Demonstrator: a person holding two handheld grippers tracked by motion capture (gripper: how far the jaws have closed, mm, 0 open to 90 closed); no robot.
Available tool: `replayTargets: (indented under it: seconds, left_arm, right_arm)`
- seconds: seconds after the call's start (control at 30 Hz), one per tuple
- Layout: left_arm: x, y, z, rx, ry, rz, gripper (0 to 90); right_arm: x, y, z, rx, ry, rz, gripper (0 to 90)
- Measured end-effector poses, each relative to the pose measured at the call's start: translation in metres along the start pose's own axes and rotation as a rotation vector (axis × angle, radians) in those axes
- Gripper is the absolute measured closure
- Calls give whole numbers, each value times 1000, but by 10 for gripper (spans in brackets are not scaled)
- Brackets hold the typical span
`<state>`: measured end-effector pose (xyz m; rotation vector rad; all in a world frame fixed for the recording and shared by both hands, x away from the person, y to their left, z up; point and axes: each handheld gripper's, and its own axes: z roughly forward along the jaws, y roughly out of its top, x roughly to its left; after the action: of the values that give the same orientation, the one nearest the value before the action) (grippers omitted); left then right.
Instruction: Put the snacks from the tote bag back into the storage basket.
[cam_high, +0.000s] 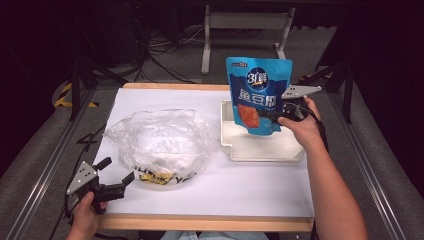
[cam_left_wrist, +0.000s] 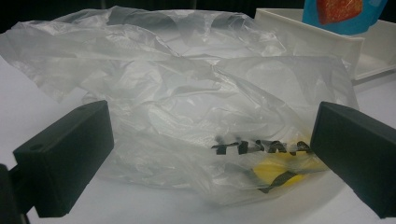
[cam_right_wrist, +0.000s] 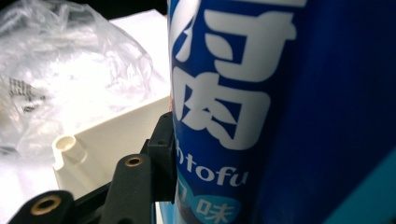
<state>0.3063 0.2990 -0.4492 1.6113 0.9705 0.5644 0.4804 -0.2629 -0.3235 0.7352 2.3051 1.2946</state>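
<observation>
Right gripper (cam_high: 276, 117) had its fingers clamped on the blue pouch (cam_high: 258, 92); left gripper (cam_high: 116, 176) fingers gaped wide, plastic bag (cam_high: 155, 140) just ahead.

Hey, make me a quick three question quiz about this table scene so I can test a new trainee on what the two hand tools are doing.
1. True or false: the right tool holds the blue snack pouch upright above the white tray.
2. Which thing does the left tool face? A) the tray B) the clear plastic bag C) the pouch
3. Fill in: the left tool's jaws stand ____, with nothing between them but a view of the bag.

Key
1. True
2. B
3. open
</observation>
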Motion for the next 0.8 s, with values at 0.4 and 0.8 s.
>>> replayTargets:
  seconds: [0.4,0.8]
  left_arm:
    - [0,0,0,1,0,2,2]
    - [0,0,-1,8,-1,1,2]
  right_arm:
    - [2,-13,14,39,13,3,551]
    - [2,-19,25,76,14,5,549]
